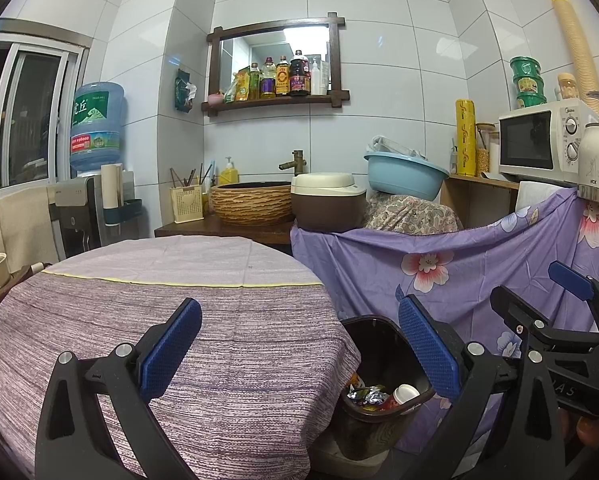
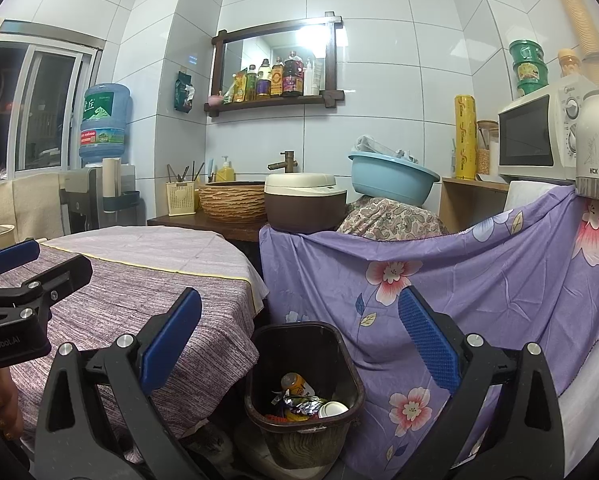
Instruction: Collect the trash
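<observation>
at far left of the right wrist view, a hand shows only as fingertips with glittery nails under the left gripper, whose body is cut by the frame edge there. that gripper's own camera shows its jaws spread wide with nothing between them, over the striped cloth of the table. the table top is bare in both views; its near edge is hidden behind the gripper arms.

next comes the bin, dark and on the floor between the table and a purple floral sheet. the trash lies inside it: a crumpled foil wrapper, a white cup on its side, an orange bottle and red bits too small to name. the right wrist view looks straight down into the bin and shows the bottle; the left wrist view sees only a slice of the contents, the bin's right side hidden by a blue finger.

the right gripper is also wide open and empty, above the bin. in the left wrist view it appears at far right, partly cut off.
</observation>
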A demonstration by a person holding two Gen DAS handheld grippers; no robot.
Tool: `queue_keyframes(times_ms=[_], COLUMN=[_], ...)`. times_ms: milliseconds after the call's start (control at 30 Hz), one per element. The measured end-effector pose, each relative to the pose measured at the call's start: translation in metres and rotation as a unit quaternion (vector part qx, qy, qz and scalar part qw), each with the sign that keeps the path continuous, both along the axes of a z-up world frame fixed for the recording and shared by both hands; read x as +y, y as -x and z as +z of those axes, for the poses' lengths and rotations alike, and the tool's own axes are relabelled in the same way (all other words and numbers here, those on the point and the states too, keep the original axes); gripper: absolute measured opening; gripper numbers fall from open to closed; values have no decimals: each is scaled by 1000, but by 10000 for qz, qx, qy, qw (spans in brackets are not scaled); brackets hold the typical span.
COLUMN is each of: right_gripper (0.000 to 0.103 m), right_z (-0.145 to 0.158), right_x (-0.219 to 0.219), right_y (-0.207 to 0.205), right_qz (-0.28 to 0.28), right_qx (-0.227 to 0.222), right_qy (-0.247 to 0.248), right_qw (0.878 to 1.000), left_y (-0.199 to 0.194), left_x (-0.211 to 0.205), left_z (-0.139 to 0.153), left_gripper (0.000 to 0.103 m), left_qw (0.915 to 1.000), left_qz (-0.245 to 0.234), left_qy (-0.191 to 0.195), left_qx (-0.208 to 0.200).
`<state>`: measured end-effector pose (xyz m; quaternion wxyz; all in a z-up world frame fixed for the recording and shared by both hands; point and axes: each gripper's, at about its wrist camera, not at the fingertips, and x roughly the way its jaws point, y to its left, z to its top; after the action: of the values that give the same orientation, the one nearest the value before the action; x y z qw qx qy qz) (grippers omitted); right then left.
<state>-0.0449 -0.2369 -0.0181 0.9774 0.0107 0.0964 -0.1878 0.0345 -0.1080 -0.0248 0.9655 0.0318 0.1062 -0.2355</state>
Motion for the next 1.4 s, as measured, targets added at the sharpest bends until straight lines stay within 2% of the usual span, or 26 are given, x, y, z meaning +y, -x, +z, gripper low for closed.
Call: queue_keyframes(times_ms=[1400], right_gripper=[97], right_z=[-1], right_x=[0], right_y=[-2], right_qz=[8], right_qx=[20], right_qy=[-21], right_qw=[10000], left_y=[0], left_x=[1], left_z=[-2], left_gripper=[98], left_qw=[10000], left_qz=[-4], left_qy=[1], left_qx=[48])
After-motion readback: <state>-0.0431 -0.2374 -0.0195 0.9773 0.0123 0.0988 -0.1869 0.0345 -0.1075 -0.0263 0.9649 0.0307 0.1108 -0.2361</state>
